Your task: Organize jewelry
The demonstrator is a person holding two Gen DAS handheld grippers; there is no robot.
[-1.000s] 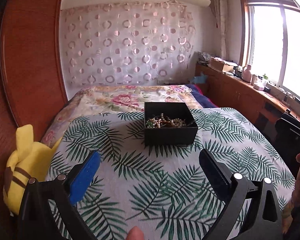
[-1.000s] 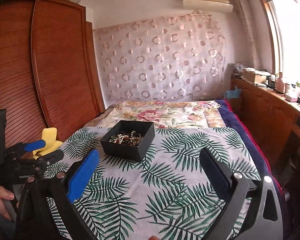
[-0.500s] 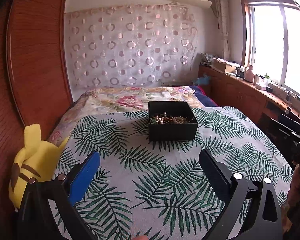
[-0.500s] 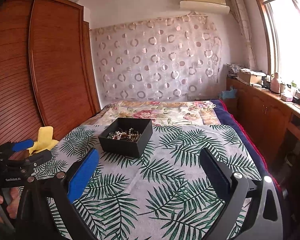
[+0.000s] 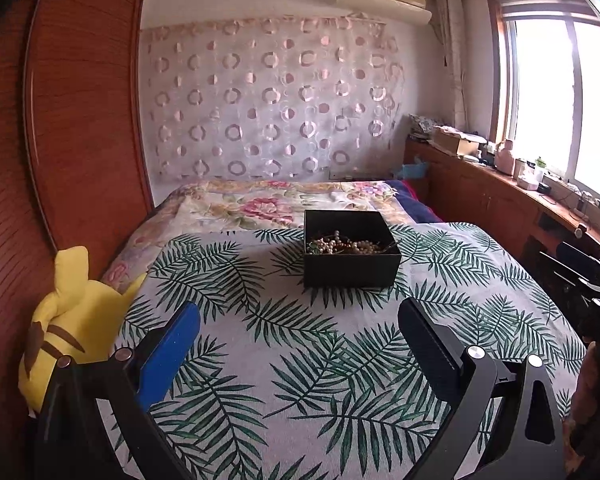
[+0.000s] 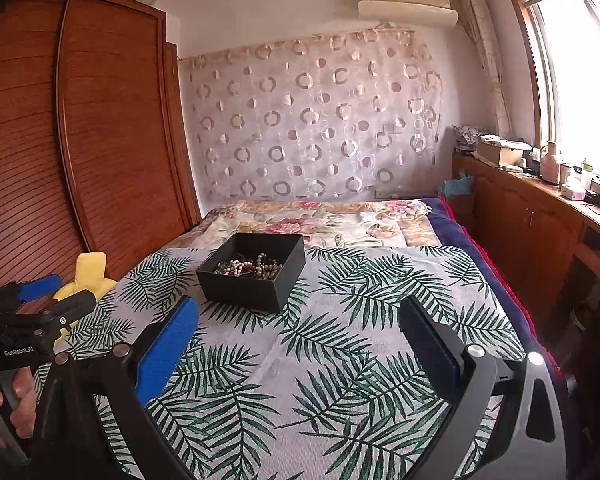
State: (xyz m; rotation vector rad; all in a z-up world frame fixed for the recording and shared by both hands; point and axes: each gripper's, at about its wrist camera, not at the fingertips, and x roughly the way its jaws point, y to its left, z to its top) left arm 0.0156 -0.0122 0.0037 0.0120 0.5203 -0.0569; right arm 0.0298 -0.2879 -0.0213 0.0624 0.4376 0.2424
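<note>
A black open box [image 5: 352, 268] sits on the palm-leaf cloth, holding a tangle of pearl and bead jewelry [image 5: 346, 245]. It also shows in the right wrist view [image 6: 252, 282], with the jewelry [image 6: 252, 267] inside. My left gripper [image 5: 298, 326] is open and empty, well short of the box. My right gripper [image 6: 298, 326] is open and empty, also short of the box and to its right. The left gripper also shows at the left edge of the right wrist view [image 6: 56, 296].
A palm-leaf cloth [image 5: 300, 344] covers the near bed, with a floral blanket [image 5: 268, 204] behind. A yellow plush toy [image 5: 72, 320] lies at the left by the wooden wardrobe [image 6: 80, 140]. A wooden counter [image 6: 540, 208] with items runs under the window at right.
Both grippers have pulled back and risen a little, so the box looks smaller and farther. Both stay open and empty.
</note>
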